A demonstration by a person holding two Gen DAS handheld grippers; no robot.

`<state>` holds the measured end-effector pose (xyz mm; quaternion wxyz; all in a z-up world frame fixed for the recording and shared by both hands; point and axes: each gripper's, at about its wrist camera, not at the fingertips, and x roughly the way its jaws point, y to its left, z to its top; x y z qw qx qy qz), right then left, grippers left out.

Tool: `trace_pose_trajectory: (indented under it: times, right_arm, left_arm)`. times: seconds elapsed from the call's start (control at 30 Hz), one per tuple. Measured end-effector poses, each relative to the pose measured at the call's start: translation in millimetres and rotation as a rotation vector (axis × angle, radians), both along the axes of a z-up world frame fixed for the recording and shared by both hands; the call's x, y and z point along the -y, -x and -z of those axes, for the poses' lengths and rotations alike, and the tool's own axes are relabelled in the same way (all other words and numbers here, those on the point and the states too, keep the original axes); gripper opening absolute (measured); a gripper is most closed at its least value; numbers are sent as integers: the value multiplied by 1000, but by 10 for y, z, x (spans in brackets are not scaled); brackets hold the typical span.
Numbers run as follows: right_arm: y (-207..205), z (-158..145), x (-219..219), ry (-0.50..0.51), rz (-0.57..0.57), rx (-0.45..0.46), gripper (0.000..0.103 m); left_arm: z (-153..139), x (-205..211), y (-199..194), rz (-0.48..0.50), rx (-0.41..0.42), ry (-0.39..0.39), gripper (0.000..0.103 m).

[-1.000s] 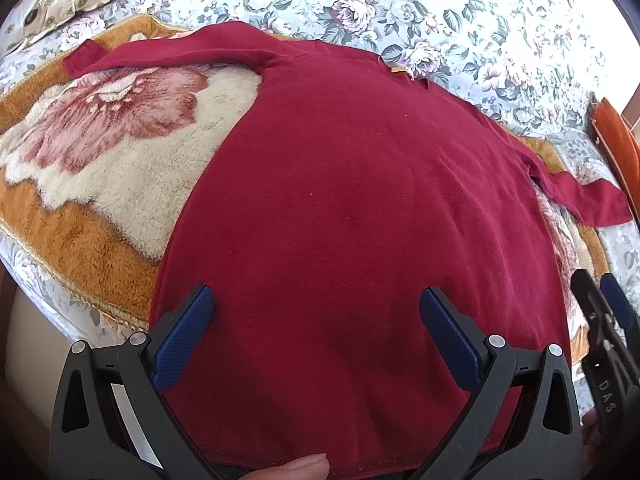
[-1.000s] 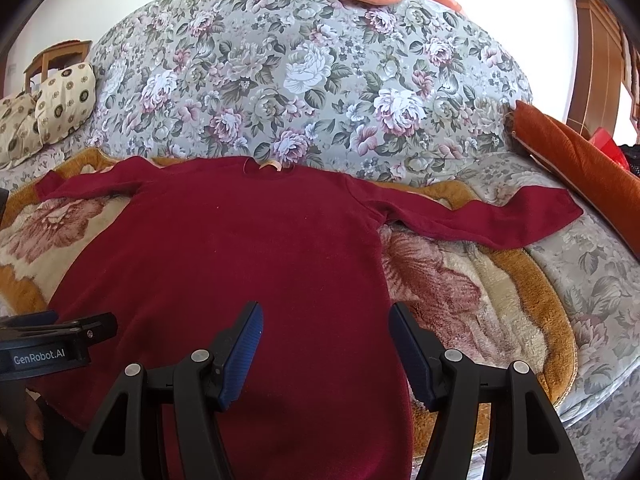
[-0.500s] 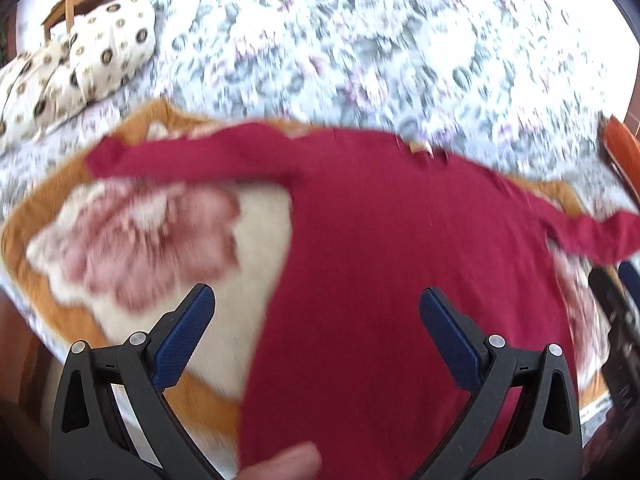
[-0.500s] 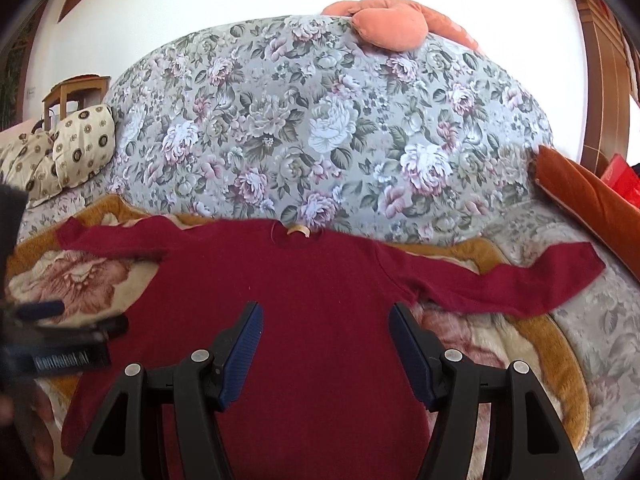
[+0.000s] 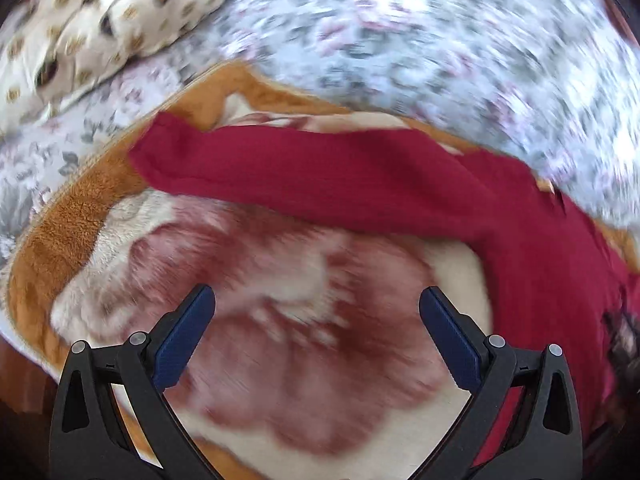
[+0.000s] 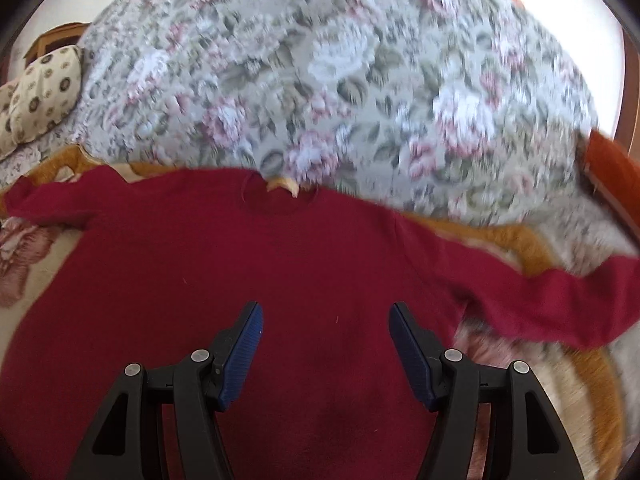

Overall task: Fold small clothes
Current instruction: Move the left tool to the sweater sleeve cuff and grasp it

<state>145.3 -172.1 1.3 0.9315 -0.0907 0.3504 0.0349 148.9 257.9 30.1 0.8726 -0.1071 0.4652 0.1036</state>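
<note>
A dark red long-sleeved top (image 6: 240, 272) lies flat on a plush blanket, neck away from me, both sleeves spread out. In the left wrist view its left sleeve (image 5: 304, 176) stretches across the middle and its body fills the right side. My left gripper (image 5: 316, 320) is open and empty above the blanket, short of that sleeve. My right gripper (image 6: 326, 334) is open and empty above the top's chest, below the collar (image 6: 280, 196). The right sleeve (image 6: 560, 300) runs off to the right.
The blanket (image 5: 80, 216) has an orange border and a pink flower print. It lies on a floral sofa (image 6: 340, 92). A cream patterned cushion (image 5: 92, 24) sits at the far left and an orange cushion (image 6: 612, 164) at the right. Both views are motion-blurred.
My left gripper has swung left, from over the top's hem to over the blanket near the left sleeve. My right gripper has moved up the top toward the collar. Both stayed open.
</note>
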Motion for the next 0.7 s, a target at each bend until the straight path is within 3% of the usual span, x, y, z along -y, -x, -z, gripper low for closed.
trace_pose_trajectory:
  times: [0.07,0.2,0.27,0.47,0.57,0.7]
  right_arm:
    - [-58,132,62,-11,29,-51,63]
    - [-90,194,117,-39,36,-65,63]
    - [-74,214,94,-23,33,-58,63]
    - [-87,236,87,-27,26,-51,63]
    - [-85,246,100,-39,23,-49,63]
    - [-91,253,106,-40,23,-47,63]
  left_arm:
    - [37,-482,-92,-57,9,72,103]
    - [132,-1279,-171,-172,36,325,102]
    - [163,-1598,-198,-238,64,390,102]
    - [365,-1900,-383,-265,58,456,99]
    - [370,-1861,-470,-223,104,484,98]
    - [378,-1834,-629,-188,146,514,90]
